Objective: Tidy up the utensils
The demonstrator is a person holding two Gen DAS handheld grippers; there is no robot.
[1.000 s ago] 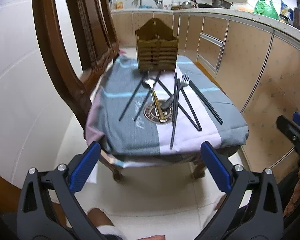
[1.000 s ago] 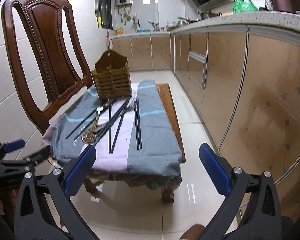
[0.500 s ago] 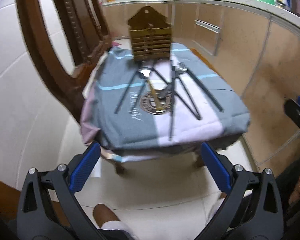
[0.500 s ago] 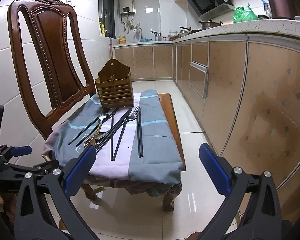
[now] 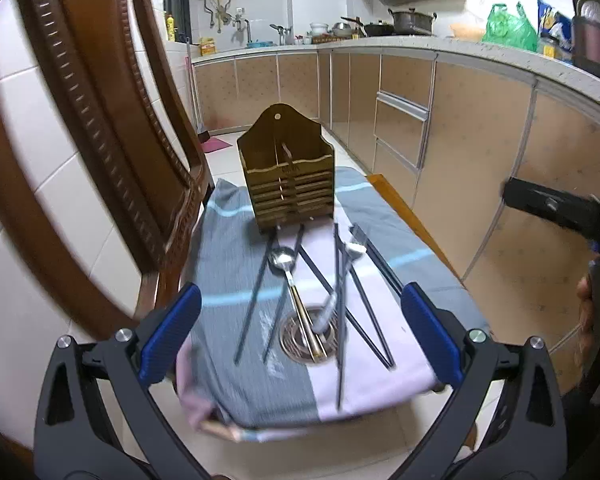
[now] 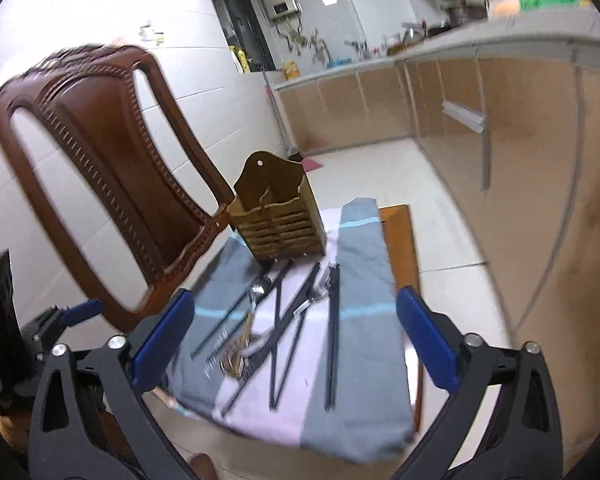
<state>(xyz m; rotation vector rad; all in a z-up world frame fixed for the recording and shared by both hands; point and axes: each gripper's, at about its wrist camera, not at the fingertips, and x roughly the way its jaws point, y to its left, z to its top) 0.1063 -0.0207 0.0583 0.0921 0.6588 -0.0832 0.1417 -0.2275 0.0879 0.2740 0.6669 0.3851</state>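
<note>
left gripper [image 5: 300,336]: jaws wide apart, blue pads facing each other, nothing between them, angled downward
right gripper [image 6: 294,342]: jaws wide but closing, nothing between the pads, angled downward
right gripper, from left view [image 5: 560,210]: black body at right edge, blurred
hand [image 5: 586,304]: partly visible at right edge below that body, grip unclear
left gripper, from right view [image 6: 60,320]: low at left edge, one blue pad showing
</note>
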